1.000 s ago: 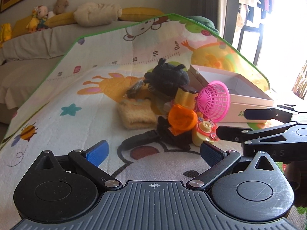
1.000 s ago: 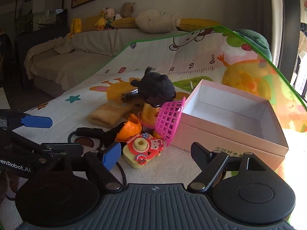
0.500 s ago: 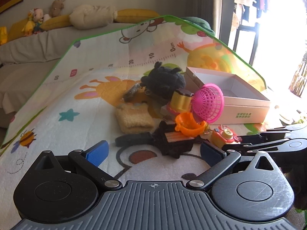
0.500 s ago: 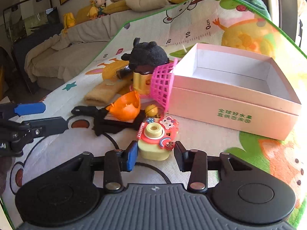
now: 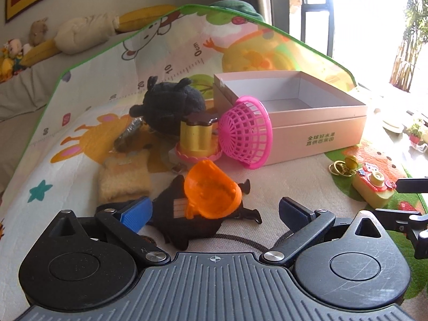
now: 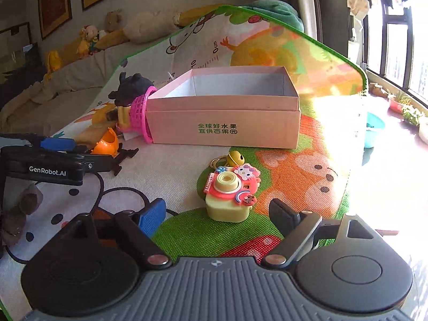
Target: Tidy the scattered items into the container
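Sitting widest of all on the play mat [image 6: 171,165], the pink box [image 6: 224,123] lies straight ahead of the right hand-held gripper [image 6: 218,214] with its long printed side facing that camera and its top open — nothing shows inside it. Nearer, the toy camera [image 6: 228,195] stands on the mat just ahead of the right hand-held gripper and roughly on its centre line, lens up, between the lines of the two spread fingers but not yet touched by either; the box is beyond it in the same direction, so a lift and a forward carry looks like the likely move. A small gold bell [image 6: 234,157] on a ring lies just behind the toy camera, toward the box. The left hand-held gripper [image 5: 215,210] is also spread wide and grips nothing; the orange cup [image 5: 211,190] tilts on a black toy [image 5: 187,227] between its fingers. Further off are the pink basket [image 5: 244,131], leaning against the box corner, and the black plush [image 5: 171,104]. From the left view the toy camera [image 5: 373,190] is far to the right, so the right hand is the nearer one for it.
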A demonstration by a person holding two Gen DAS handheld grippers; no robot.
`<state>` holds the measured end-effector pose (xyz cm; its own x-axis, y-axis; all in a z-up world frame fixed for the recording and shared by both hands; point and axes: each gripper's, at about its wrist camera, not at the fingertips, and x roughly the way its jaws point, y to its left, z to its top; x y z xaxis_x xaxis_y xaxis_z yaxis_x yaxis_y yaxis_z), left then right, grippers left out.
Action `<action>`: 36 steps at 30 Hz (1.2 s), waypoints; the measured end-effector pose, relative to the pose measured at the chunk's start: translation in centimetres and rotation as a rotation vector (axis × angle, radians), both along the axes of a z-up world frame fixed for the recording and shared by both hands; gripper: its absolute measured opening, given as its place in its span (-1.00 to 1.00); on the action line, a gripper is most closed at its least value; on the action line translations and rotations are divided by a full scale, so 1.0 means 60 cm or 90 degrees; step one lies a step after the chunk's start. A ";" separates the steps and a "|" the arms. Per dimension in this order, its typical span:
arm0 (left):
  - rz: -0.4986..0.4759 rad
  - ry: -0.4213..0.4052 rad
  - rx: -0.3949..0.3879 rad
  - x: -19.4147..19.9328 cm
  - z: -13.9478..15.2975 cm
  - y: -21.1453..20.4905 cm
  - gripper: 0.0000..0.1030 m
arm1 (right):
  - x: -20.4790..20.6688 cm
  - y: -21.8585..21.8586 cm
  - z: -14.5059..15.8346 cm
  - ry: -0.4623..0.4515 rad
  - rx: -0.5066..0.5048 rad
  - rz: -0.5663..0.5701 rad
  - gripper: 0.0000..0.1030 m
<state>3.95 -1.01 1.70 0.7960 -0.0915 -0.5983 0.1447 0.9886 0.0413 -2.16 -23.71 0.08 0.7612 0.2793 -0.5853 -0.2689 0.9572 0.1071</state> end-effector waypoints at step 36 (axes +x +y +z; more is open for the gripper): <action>-0.126 0.001 0.061 -0.098 -0.013 -0.063 0.68 | 0.014 -0.006 -0.007 0.031 0.021 -0.033 1.00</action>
<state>-1.90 -4.78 0.89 0.7676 -0.1885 -0.6126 0.3355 0.9326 0.1334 -1.35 -24.07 -0.36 0.7457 0.2599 -0.6135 -0.2120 0.9655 0.1513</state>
